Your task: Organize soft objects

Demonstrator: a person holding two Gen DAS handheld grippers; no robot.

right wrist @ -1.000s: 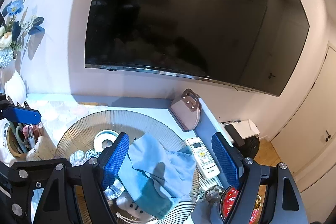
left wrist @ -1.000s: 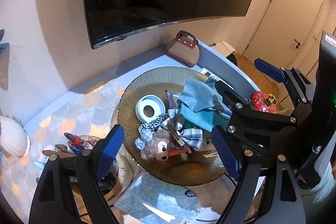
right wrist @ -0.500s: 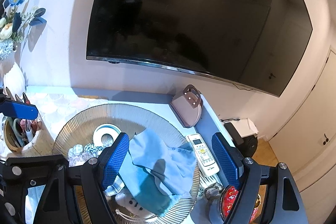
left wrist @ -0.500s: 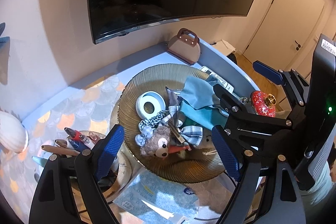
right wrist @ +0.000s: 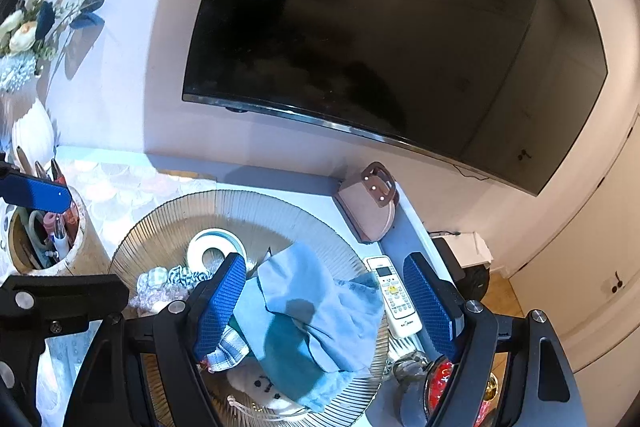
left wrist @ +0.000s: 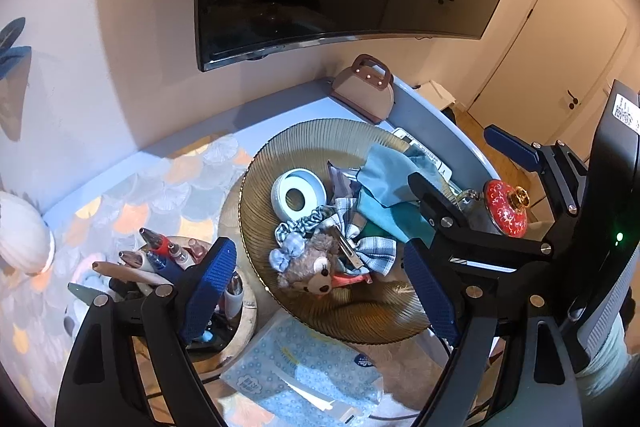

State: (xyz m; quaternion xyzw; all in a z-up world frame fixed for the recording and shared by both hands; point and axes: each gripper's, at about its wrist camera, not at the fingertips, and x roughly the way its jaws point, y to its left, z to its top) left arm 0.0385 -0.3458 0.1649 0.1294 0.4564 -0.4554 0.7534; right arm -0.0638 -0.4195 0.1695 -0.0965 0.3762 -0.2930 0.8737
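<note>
A ribbed golden plate [left wrist: 320,143] holds a pile of soft things: a brown plush bear [left wrist: 310,267] with a blue bow, a plaid cloth [left wrist: 374,251], a striped scrunchie [left wrist: 306,223], light blue and teal cloths [left wrist: 390,183] and a white tape roll [left wrist: 298,191]. My left gripper [left wrist: 320,291] is open and empty above the plate's near edge, by the bear. My right gripper [right wrist: 324,303] is open and empty above the blue cloths [right wrist: 316,307]. The plate [right wrist: 224,203], the tape roll [right wrist: 214,251] and a white plush [right wrist: 260,387] also show in the right wrist view.
A wooden pen holder [left wrist: 236,311] stands left of the plate. A tissue pack [left wrist: 304,367] lies in front. A pink bag [left wrist: 364,95] leans at the back. A white remote [right wrist: 394,291] and a red ornate jar [left wrist: 506,203] sit to the right. A TV [right wrist: 400,27] hangs above.
Both grippers have drawn back and up a little from the plate. Both stay open, and nothing on the plate has moved.
</note>
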